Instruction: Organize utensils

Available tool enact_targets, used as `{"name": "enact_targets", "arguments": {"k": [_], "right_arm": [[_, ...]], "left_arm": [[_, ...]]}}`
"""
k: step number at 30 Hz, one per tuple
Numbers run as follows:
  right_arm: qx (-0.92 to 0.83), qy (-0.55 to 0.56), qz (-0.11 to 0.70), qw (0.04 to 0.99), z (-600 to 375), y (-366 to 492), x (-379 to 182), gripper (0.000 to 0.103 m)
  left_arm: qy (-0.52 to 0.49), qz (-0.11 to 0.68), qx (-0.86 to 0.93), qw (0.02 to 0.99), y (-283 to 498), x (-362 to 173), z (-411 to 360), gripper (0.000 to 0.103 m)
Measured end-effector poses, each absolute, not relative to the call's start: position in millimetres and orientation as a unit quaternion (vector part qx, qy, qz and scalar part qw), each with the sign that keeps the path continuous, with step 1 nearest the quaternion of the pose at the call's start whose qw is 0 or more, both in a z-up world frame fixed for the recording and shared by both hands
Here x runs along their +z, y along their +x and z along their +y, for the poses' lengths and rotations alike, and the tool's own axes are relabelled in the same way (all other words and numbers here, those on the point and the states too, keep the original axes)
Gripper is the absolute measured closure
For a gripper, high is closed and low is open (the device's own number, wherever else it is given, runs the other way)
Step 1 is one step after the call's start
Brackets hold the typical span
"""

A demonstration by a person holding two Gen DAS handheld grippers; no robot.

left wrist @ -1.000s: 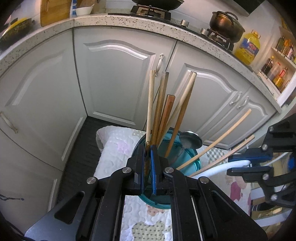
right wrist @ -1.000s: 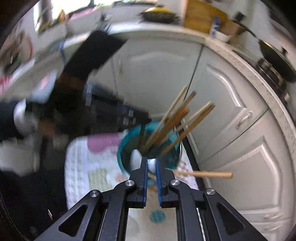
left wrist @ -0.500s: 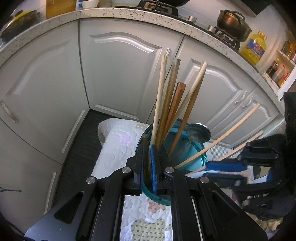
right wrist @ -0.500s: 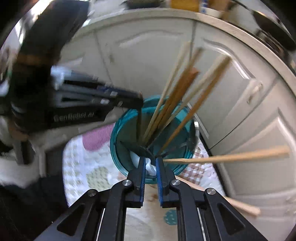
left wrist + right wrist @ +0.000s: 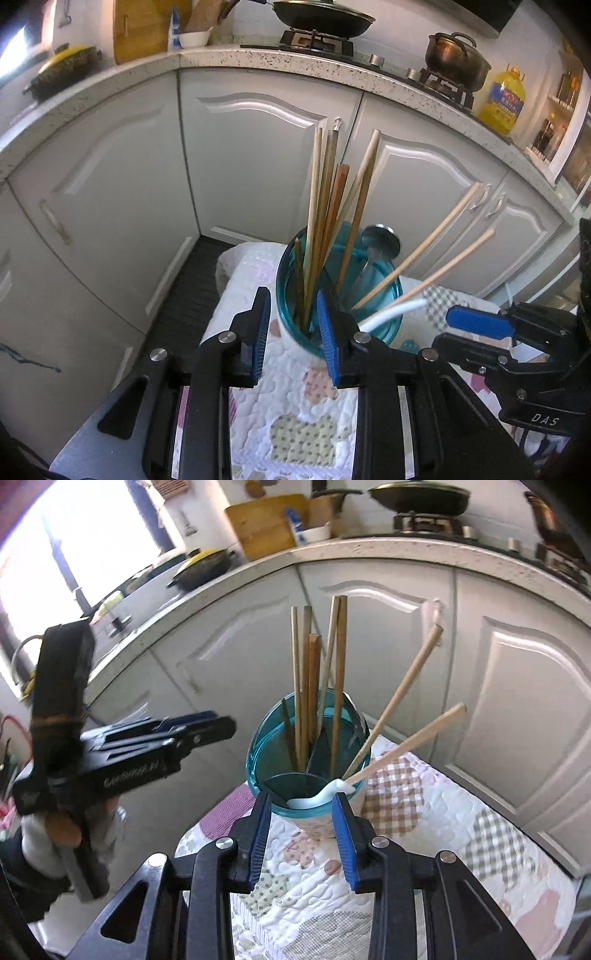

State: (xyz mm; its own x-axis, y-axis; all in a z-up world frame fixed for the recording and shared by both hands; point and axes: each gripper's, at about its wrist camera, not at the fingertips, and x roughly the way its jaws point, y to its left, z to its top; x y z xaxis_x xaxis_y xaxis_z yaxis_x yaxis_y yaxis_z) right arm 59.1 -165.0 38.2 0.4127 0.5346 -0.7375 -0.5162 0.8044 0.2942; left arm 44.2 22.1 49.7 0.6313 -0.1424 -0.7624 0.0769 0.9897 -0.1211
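Just beyond spread fingers [image 5: 345,834]: holder [image 5: 258,755]

Bright daylight floods in from a blown-out white window [image 5: 55,546] at upper left of the right wrist view. Fisheye curvature bends the pale grey cabinet doors [image 5: 258,158]; corners vignette black, edges slightly soft.

The teal holder [image 5: 384,325] hides the lower ends of the chopsticks [image 5: 325,206] and the white spoon [image 5: 314,798] bowl. The right gripper [image 5: 476,334] runs off the left wrist view's edge; bottle labels on the far shelf [image 5: 565,110] are too small to read.
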Motion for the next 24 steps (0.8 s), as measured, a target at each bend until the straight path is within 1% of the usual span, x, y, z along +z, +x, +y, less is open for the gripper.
{"name": "enact_targets", "arguments": {"k": [1, 2, 14, 15, 16, 17, 24], "right_arm": [[0.299, 0.011, 0.440, 0.847, -162.9, 55.3, 37.6, 0.062], [0.286, 0.011, 0.439, 0.852, -162.0, 52.3, 37.6, 0.060], [0.206, 0.037, 0.412, 0.887, -169.4, 21.0, 46.0, 0.059], [0.200, 0.035, 0.410, 0.889, -169.0, 18.2, 47.3, 0.057], [0.194, 0.035, 0.410, 0.890, -169.0, 16.2, 48.2, 0.051], [0.190, 0.036, 0.409, 0.892, -169.4, 14.4, 49.2, 0.048], [0.182, 0.043, 0.393, 0.900, -171.1, 4.3, 58.1, 0.047]], "left_arm": [[-0.035, 0.421, -0.056, 0.904, 39.9, 50.2, 21.0, 0.078], [-0.032, 0.418, -0.052, 0.906, 36.4, 50.6, 20.5, 0.078], [-0.031, 0.386, -0.025, 0.922, 2.1, 63.2, 18.4, 0.078], [-0.029, 0.384, -0.025, 0.922, 0.1, 64.3, 16.9, 0.078], [-0.028, 0.382, -0.025, 0.923, -2.6, 64.9, 16.5, 0.078], [-0.028, 0.380, -0.025, 0.924, -5.0, 65.9, 15.4, 0.078], [-0.021, 0.362, -0.019, 0.932, -22.2, 75.9, 10.7, 0.078]]}}
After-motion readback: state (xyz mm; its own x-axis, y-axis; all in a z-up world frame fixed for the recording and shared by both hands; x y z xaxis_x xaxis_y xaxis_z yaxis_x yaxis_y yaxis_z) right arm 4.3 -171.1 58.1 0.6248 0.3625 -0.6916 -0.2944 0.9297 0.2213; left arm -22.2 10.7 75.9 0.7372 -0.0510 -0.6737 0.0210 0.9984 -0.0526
